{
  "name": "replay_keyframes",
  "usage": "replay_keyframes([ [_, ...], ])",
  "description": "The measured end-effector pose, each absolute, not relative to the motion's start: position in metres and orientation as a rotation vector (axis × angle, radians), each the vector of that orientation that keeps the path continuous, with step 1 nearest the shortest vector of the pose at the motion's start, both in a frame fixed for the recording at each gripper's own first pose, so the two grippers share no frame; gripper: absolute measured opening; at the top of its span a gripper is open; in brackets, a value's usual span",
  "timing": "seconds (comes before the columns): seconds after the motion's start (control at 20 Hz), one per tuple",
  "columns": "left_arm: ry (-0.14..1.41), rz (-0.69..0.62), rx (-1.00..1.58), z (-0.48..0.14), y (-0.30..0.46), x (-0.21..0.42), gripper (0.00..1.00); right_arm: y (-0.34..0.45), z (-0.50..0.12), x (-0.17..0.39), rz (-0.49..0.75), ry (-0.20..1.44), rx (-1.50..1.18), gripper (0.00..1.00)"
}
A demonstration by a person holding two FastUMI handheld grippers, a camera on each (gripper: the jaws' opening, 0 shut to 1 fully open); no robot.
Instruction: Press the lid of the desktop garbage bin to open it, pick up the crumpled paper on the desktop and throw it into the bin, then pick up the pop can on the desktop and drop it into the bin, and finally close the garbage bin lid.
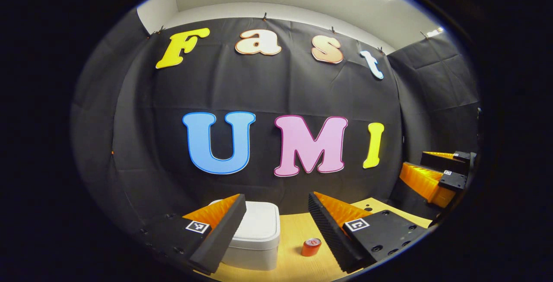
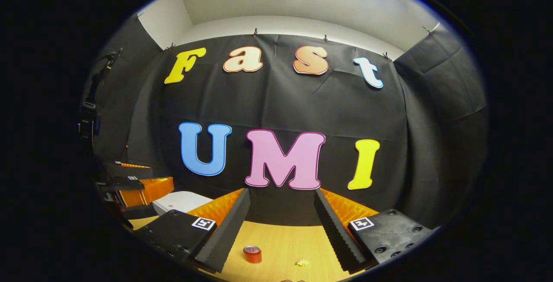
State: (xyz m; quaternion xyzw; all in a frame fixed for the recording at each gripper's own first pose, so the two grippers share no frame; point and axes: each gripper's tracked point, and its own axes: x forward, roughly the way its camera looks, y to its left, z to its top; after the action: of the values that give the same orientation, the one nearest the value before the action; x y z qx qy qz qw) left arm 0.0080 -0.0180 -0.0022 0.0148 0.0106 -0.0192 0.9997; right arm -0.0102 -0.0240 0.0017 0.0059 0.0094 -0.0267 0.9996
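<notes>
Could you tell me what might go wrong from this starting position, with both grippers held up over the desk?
1. The bin has its lid down; dropping anything before pressing it open would fail.
2. The can stands upright near the crumpled paper; the right gripper, reaching for the paper, could tip it.
3. The paper looks tiny and lies flat, so the open fingers may close without catching it.

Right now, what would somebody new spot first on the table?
Probably the red pop can, standing upright on the wooden table just right of the white garbage bin, whose lid is down. In the right gripper view, a small crumpled paper lies right of the can, between that open right gripper's fingers.
</notes>
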Motion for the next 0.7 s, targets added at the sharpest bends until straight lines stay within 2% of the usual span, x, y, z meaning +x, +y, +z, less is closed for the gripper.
replay_keyframes([
  [0.15,0.052,-0.014,0.032,-0.012,-0.006,0.023,0.96,-0.03,-0.004,-0.01,-0.06,0.037,0.004,0.96],
  [0.4,0.133,-0.007,0.038,-0.041,0.019,0.06,0.63,-0.041,-0.025,-0.01,-0.071,0.087,-0.02,0.96],
  [0.45,0.161,-0.016,0.042,-0.052,0.021,0.067,0.62,-0.044,-0.03,-0.009,-0.076,0.099,-0.017,0.96],
  [0.5,0.187,-0.007,0.046,-0.061,0.027,0.073,0.51,-0.047,-0.034,-0.006,-0.081,0.109,-0.014,0.96],
  [0.55,0.221,-0.002,0.046,-0.075,0.035,0.082,0.28,-0.05,-0.038,-0.005,-0.086,0.118,-0.013,0.96],
  [0.6,0.244,0.002,0.042,-0.084,0.04,0.087,0.22,-0.053,-0.042,-0.003,-0.092,0.125,-0.015,0.96],
  [0.65,0.289,0.029,0.032,-0.101,0.055,0.096,0.08,-0.058,-0.048,0.002,-0.101,0.137,-0.018,0.96],
  [0.7,0.32,0.036,0.031,-0.112,0.061,0.1,0.07,-0.06,-0.052,0.004,-0.104,0.145,-0.018,0.87],
])
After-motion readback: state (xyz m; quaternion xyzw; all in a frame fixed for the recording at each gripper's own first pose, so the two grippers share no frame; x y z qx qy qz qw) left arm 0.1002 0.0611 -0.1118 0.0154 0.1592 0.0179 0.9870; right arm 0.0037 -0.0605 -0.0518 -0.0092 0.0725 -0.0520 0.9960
